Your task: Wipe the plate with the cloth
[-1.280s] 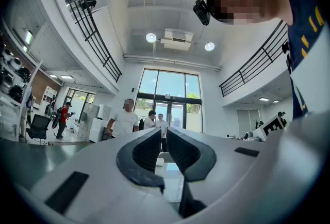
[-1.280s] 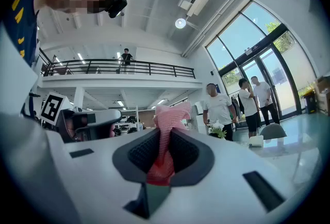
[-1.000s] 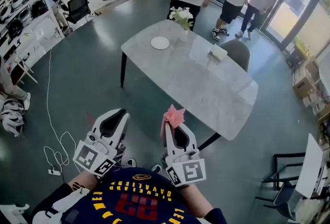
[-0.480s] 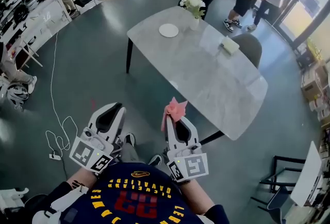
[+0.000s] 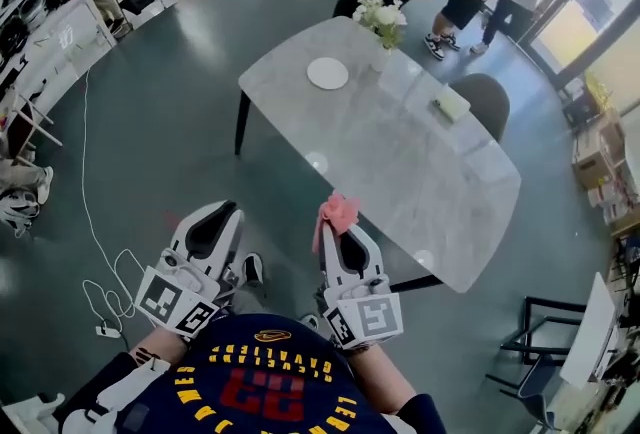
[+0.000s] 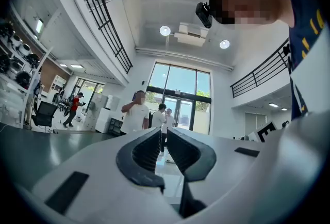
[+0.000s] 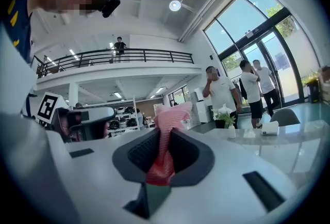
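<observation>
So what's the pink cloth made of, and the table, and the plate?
The cloth looks like soft woven fabric: fine mesh texture, floppy folds. The table top looks like polished marble or a lookalike: pale grey, faint veins, mirrored lights. The plate is plain white and smooth, maybe ceramic; too far off to be sure.
</observation>
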Tool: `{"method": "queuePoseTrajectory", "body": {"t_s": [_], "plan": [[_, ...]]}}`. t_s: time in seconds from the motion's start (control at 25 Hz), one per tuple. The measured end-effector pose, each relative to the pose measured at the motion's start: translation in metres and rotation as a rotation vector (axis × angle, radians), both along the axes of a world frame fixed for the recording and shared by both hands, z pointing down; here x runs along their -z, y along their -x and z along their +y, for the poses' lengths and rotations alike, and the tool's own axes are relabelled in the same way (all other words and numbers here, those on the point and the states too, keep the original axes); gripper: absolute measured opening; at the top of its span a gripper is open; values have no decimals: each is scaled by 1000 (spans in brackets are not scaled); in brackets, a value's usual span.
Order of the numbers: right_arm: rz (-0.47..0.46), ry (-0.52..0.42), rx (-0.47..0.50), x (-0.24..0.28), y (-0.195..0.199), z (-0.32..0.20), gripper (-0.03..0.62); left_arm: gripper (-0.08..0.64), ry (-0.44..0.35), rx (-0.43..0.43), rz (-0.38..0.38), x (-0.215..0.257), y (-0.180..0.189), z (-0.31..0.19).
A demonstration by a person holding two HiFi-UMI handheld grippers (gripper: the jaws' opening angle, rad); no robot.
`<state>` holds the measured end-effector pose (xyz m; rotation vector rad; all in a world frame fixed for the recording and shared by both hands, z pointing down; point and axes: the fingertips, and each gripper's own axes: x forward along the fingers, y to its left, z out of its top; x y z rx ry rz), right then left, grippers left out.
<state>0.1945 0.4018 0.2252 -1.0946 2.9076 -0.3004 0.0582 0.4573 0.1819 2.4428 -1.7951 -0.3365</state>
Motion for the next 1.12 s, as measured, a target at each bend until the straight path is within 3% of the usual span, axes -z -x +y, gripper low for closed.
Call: {"method": "queuePoseTrajectory", "body": {"t_s": [0.16,0.48,0.76,1.12], "plan": [[30,2,-52,2,43,-38,46,38,-25,-59,-60,6,41,-39],[79,7,-149,0,109,-84,46,38,-20,-101,14,-7,130,-95],[115,21,-180,-10,125,-106,46,38,-12,-140,67,-19,148,-126],[138,-17,-124,-25,157,-146,46,38,10,-138,41,-29,160,-166]]}}
